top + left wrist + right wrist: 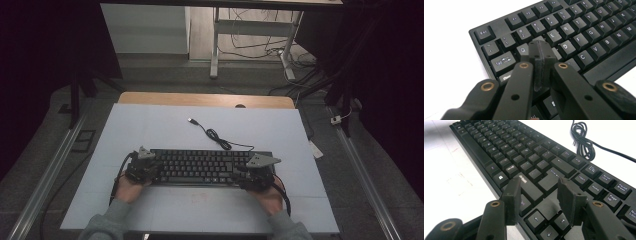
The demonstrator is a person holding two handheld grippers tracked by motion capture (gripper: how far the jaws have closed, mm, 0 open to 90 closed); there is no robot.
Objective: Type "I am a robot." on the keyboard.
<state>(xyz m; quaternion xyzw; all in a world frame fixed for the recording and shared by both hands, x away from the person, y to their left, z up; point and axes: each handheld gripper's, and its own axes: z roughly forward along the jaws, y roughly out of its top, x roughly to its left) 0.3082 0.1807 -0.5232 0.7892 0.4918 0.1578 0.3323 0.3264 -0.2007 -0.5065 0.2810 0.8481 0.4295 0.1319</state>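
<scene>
Keyboard: we see a flat black plastic computer keyboard (202,167) lying on the pale white rectangular table mat (150,125), in the near half of the mat and about midway across it.
Long axis: we read its long side running left to right across the high view, parallel to the mat's near edge; the key tops face up and the space bar row is toward the person.
Cable: a thin black cable (220,140) leaves the keyboard's far edge, bunches into a small coil just beyond it, and ends in a plug (192,120) pointing away from the person.
Containers: we make out no box, tray or bowl among these things; the mat bears the keyboard and its cable directly.
Left gripper: we find the left gripper (539,48) clenched, its two black jaws pressed flat together with nothing between them, tips over the letter keys just right of Q at the keyboard's left end.
Right gripper: the right gripper (541,188) stands released, jaws apart, above the keys near Enter and the arrow cluster at the right end; whether the tips touch any key we cannot tell.
</scene>
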